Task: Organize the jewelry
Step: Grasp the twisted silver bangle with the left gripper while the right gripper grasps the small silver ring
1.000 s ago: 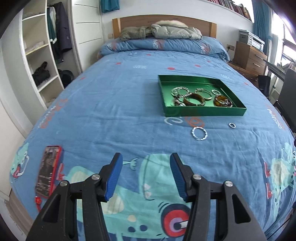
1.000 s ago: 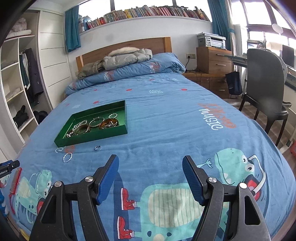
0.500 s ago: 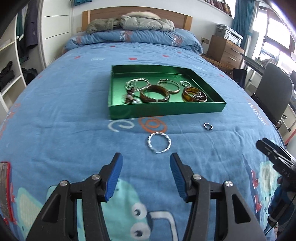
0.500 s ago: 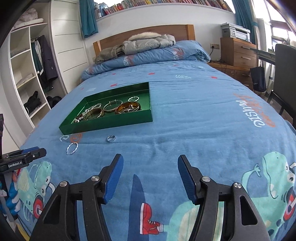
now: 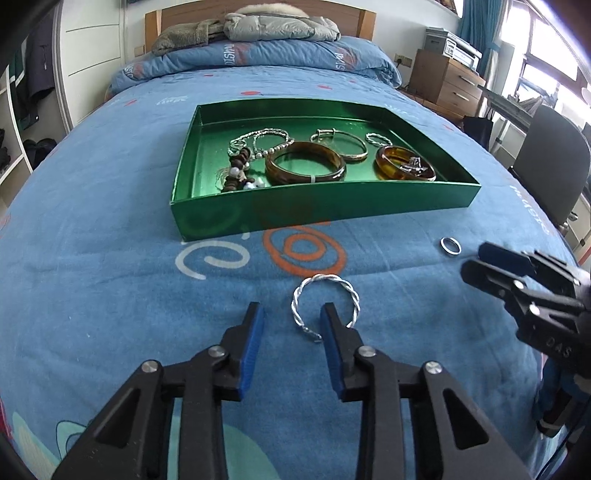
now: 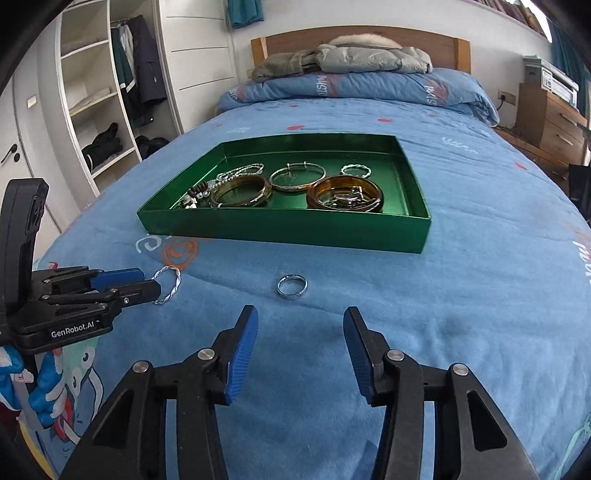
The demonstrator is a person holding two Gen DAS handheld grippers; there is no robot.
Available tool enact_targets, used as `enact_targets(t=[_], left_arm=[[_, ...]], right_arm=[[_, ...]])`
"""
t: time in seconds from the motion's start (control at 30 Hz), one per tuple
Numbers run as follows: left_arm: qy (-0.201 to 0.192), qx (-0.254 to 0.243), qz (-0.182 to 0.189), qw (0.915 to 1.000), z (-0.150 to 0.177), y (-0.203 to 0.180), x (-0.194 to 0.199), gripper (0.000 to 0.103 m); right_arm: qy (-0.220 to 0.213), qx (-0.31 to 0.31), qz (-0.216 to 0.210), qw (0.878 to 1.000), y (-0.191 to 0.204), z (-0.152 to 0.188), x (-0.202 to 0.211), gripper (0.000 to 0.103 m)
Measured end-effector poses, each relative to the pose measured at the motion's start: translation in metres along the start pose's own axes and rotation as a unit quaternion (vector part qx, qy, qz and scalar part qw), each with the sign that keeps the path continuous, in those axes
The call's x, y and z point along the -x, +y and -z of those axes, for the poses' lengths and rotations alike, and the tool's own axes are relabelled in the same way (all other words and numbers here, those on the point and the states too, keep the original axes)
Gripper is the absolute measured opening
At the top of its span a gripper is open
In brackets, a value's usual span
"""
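A green tray [image 5: 314, 216] [image 6: 280, 225] on the blue bedspread holds several bangles and bracelets. A twisted silver bangle [image 5: 325, 306] [image 6: 168, 284] lies on the bedspread in front of the tray. My left gripper [image 5: 291, 317] [image 6: 147, 280] is open, its fingers either side of the bangle's near left rim. A small silver ring [image 5: 450, 245] [image 6: 292, 286] lies to the right. My right gripper [image 6: 299, 332] [image 5: 491, 266] is open and empty, just short of the ring.
Pillows and jackets [image 5: 258, 26] lie at the headboard. A wooden dresser [image 5: 443, 81] and a dark chair [image 5: 546, 158] stand right of the bed. Open wardrobe shelves [image 6: 99, 103] stand to the left.
Both grippers have moved forward toward the jewelry. The left one has reached the twisted bangle and now straddles its rim. The right one has closed in on the small ring.
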State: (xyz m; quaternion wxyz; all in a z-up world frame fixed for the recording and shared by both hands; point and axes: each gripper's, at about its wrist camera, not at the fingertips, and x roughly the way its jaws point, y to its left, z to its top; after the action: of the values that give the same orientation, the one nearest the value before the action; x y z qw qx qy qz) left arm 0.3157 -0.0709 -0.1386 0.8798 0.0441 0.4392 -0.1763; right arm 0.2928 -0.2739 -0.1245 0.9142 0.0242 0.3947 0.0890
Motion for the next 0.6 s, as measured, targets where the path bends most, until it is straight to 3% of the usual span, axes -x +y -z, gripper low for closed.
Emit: enact_targets(t=[0.17, 0.37, 0.6], left_arm=[[-0.008, -0.019, -0.002, 0.9998, -0.001, -0.001, -0.007, 0.022], [-0.020, -0.013, 0.004, 0.9997, -0.005, 0.001, -0.013, 0.010], [-0.035, -0.010, 0.006, 0.9993, -0.002, 0.002, -0.012, 0.006]], right_arm=[[0.019, 0.018, 0.009, 1.000, 0.004, -0.011, -0.020, 0.034], [0.026, 0.030, 0.020, 0.999, 0.003, -0.011, -0.027, 0.030], [0.019, 0.042, 0.039, 0.998, 0.008, -0.007, -0.027, 0.021]])
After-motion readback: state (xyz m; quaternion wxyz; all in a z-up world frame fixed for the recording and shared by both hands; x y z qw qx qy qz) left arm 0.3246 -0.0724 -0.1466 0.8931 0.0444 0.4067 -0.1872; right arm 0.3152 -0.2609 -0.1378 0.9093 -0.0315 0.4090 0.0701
